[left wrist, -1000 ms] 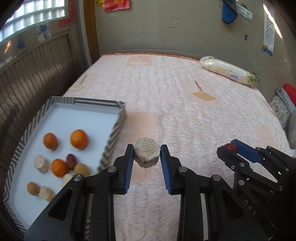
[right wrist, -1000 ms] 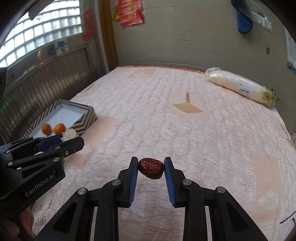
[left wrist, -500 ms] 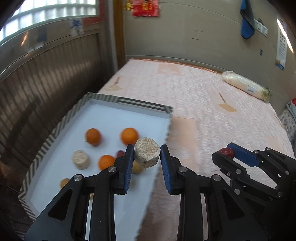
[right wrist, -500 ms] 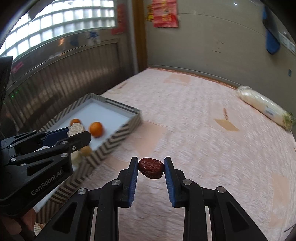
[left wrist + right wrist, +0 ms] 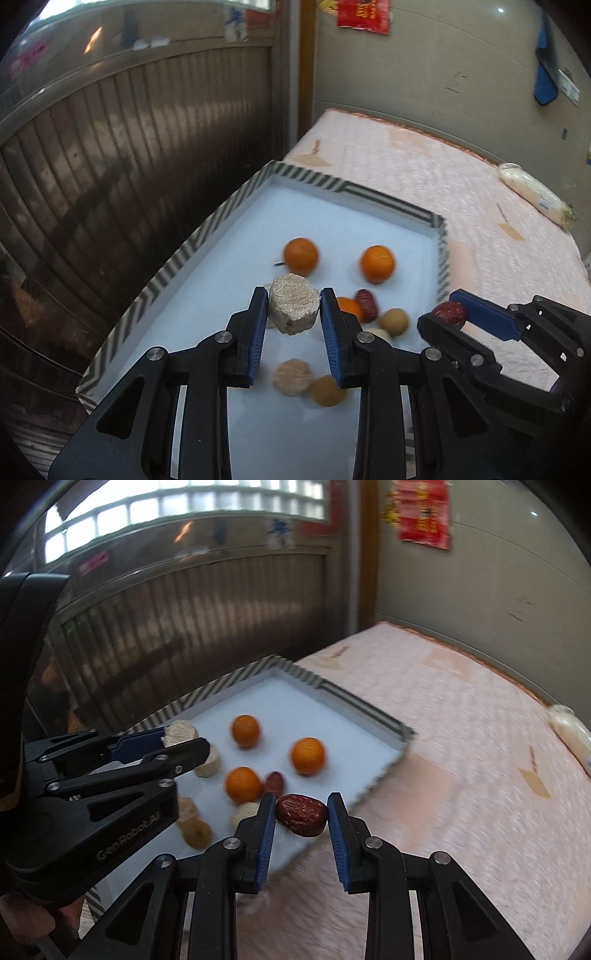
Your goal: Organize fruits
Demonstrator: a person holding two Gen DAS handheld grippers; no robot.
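Note:
My left gripper (image 5: 293, 308) is shut on a beige puffed cake (image 5: 293, 308) and holds it above the white tray (image 5: 236, 206) with a striped rim. My right gripper (image 5: 301, 814) is shut on a red date (image 5: 301, 814) and holds it over the tray's near right edge (image 5: 384, 771). The right gripper with its date also shows in the left wrist view (image 5: 452, 312), and the left gripper in the right wrist view (image 5: 177, 738). In the tray lie three oranges (image 5: 307, 755), another red date (image 5: 275, 781), beige cakes and round tan fruits (image 5: 327, 391).
The tray sits at the left edge of a bed with a pink quilted cover (image 5: 424, 173). A dark slatted wall (image 5: 110, 147) stands close behind the tray. A white bagged roll (image 5: 532, 194) lies at the bed's far right.
Both grippers have swung left, from over the bed to over the tray, each still holding its item. The tray now fills the middle of both views.

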